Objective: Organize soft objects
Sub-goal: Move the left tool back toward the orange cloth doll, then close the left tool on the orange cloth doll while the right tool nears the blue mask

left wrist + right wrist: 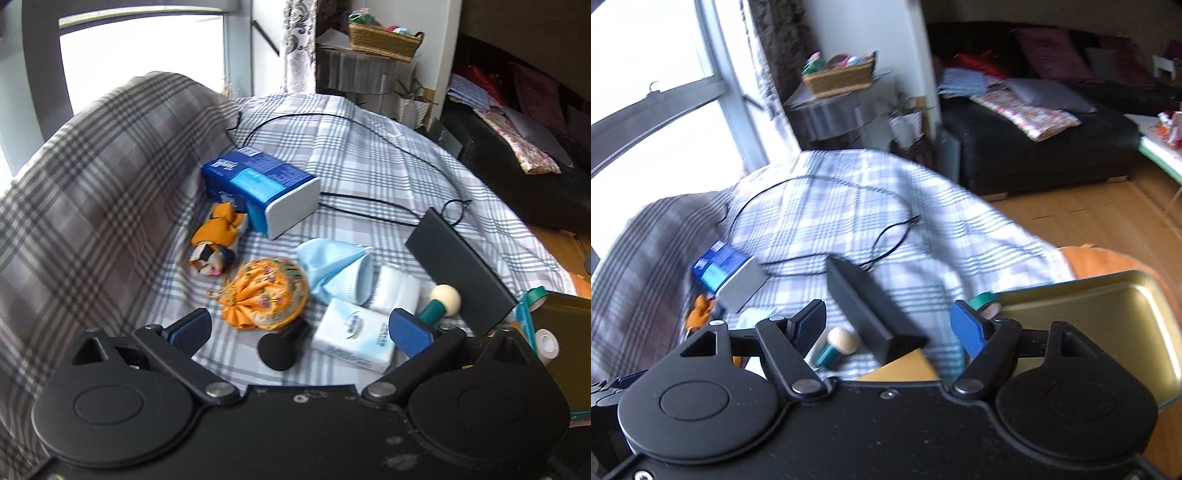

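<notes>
Everything sits on a plaid-covered couch (369, 155), and the blue tissue box (258, 184) makes the handiest marker. Just in front of that box, toward its left end, lies a small orange cloth doll (216, 240); nearer still sits a round orange embroidered pouch (267, 293), and beside the pouch, on the right, a light blue face mask (334, 271). A folded white cloth (397, 288) and a white pocket tissue pack (354, 339) lie further right and closer than the box. A black power bank (458, 273) rests well to the box's right, its cable (369, 212) looping back behind the box. A gold tin tray (1100, 325) sits at the far right, a roll of teal tape (982, 299) at its edge. The left gripper (301, 330) hangs over the pouch and tissue pack with fingers spread wide, nothing between them. The right gripper (890, 325) is likewise spread and empty-handed, the power bank's near end and a teal, cream-knobbed stamp (836, 345) showing below its gap.
</notes>
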`<state>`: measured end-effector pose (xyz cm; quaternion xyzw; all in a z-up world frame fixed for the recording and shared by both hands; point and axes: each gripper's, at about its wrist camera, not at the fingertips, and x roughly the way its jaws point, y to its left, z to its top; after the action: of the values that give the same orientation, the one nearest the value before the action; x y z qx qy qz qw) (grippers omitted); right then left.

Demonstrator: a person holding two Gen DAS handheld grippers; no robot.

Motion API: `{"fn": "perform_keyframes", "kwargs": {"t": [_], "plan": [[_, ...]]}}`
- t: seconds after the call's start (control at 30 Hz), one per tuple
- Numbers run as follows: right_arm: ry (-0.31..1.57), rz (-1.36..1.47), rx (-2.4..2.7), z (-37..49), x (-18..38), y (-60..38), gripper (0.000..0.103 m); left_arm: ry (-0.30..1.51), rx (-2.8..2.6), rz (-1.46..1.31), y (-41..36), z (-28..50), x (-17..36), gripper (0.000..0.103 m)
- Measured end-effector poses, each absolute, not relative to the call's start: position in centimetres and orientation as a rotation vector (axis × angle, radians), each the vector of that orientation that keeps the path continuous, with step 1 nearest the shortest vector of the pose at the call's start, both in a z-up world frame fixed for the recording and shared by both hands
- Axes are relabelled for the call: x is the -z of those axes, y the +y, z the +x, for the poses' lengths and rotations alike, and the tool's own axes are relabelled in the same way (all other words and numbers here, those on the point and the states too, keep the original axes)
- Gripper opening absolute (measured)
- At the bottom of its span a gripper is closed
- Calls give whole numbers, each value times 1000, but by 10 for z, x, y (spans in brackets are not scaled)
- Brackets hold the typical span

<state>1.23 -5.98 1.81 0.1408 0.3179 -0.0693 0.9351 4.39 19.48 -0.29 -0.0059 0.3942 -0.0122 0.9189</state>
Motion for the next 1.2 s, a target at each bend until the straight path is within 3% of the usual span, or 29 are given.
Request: {"fn": "perform_keyframes", "kwargs": {"t": [0.63,1.0,1.2], "plan": [[786,323,17,36,31,-34,71,863,-194,-21,253,200,31,102],[803,286,-21,40,36,-25,71,1019,-242,14,266,275,91,98],[811,278,-19,41,38,-23,71,1112,-160,-55,263,276,109,98]]}}
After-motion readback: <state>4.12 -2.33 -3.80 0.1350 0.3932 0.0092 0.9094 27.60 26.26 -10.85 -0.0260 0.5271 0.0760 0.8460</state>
